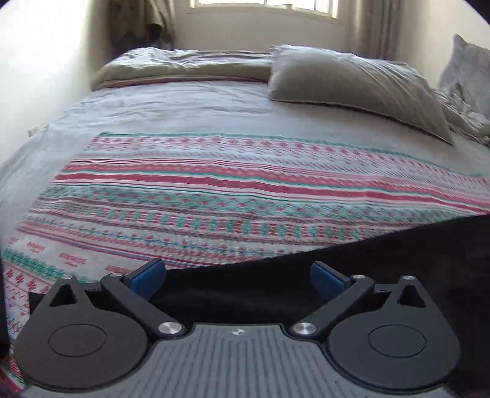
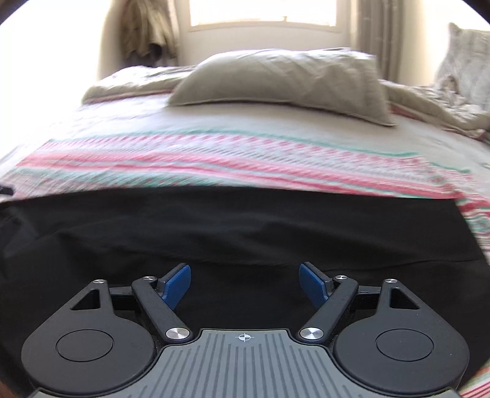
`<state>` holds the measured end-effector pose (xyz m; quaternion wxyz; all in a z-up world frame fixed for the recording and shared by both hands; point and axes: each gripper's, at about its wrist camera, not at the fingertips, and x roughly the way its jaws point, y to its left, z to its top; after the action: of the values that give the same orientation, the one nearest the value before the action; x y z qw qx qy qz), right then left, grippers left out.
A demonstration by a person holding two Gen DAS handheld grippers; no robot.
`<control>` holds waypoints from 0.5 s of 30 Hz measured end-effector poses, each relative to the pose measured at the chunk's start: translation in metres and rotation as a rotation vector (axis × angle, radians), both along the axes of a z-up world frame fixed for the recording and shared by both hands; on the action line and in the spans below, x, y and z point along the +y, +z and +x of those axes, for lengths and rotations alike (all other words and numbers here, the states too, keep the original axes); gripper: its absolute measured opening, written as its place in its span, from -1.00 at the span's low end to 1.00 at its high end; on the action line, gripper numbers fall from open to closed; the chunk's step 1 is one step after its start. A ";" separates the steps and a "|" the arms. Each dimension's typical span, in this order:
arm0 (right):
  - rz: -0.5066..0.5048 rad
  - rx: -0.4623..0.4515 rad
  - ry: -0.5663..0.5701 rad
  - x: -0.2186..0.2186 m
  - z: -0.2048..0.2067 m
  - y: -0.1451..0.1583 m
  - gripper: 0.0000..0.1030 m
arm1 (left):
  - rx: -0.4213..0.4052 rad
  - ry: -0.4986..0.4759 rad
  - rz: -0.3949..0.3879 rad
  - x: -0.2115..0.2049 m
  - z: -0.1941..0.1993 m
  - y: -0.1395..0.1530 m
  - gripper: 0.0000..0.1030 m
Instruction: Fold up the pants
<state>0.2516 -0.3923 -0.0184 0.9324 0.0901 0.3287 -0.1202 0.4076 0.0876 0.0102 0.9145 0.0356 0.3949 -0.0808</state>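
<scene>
Black pants lie flat on a striped red, green and white blanket on the bed. In the right wrist view they fill the lower half, with a straight far edge. In the left wrist view the pants show at the lower right. My left gripper is open and empty, over the near left edge of the pants. My right gripper is open and empty, just above the black cloth.
A grey pillow lies beyond the blanket, with a rumpled duvet at the bed's far end. Another pillow leans at the far right. A window and curtains stand behind the bed.
</scene>
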 end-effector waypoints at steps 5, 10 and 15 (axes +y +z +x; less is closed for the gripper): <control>-0.025 0.002 -0.096 -0.053 -0.013 -0.002 0.61 | 0.031 -0.139 0.000 -0.064 0.005 -0.004 1.00; -0.075 -0.015 -0.139 -0.082 -0.017 -0.015 0.63 | 0.018 -0.242 0.005 -0.132 0.016 -0.014 1.00; -0.048 -0.046 -0.150 -0.103 -0.020 -0.037 0.63 | -0.004 -0.393 0.089 -0.208 0.025 -0.030 1.00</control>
<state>0.2314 -0.4954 -0.0552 0.9300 0.0948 0.2966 -0.1955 0.4323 -0.1205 -0.0195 0.8793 0.1527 0.3819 -0.2400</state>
